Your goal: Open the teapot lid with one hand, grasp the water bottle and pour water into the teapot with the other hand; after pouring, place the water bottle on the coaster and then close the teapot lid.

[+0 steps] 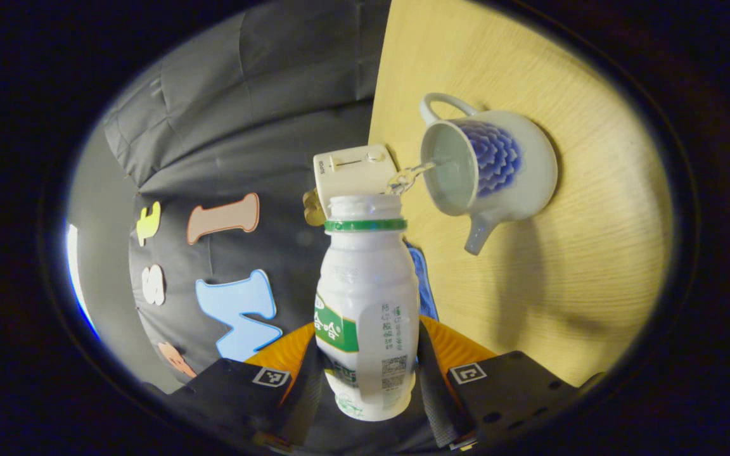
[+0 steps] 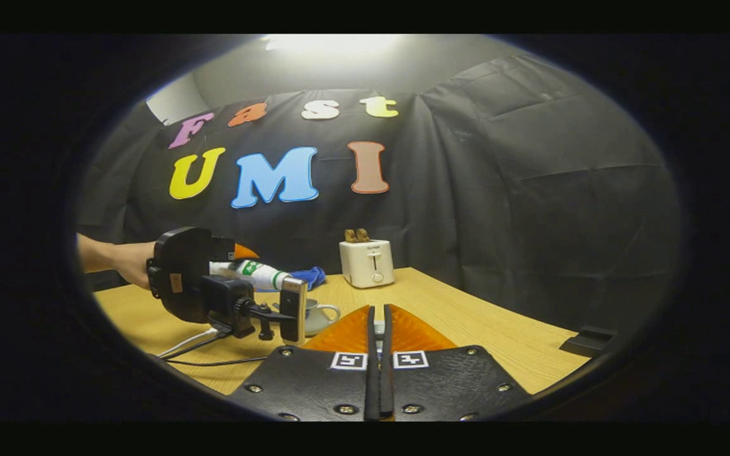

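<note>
In the left gripper view my left gripper (image 1: 368, 361) is shut on a white water bottle (image 1: 368, 297) with a green neck ring and no cap. The bottle is tipped toward the teapot (image 1: 498, 171), a white pot with a blue pattern and an open mouth. A thin stream of water (image 1: 410, 177) runs from the bottle's mouth into it. In the right gripper view that same gripper (image 2: 194, 278), held by a hand (image 2: 121, 261), tilts the bottle (image 2: 257, 273) over the teapot (image 2: 320, 315). My right gripper (image 2: 377, 329) is shut, with a pale sliver pinched between its fingers, seemingly the lid's knob.
A white toaster (image 2: 367, 261) stands at the back of the wooden table (image 2: 466, 316), with a blue cloth (image 2: 309, 275) to its left. Cables (image 2: 194, 345) trail across the table under the left gripper. A dark flat object (image 2: 590, 342) lies at the table's right edge.
</note>
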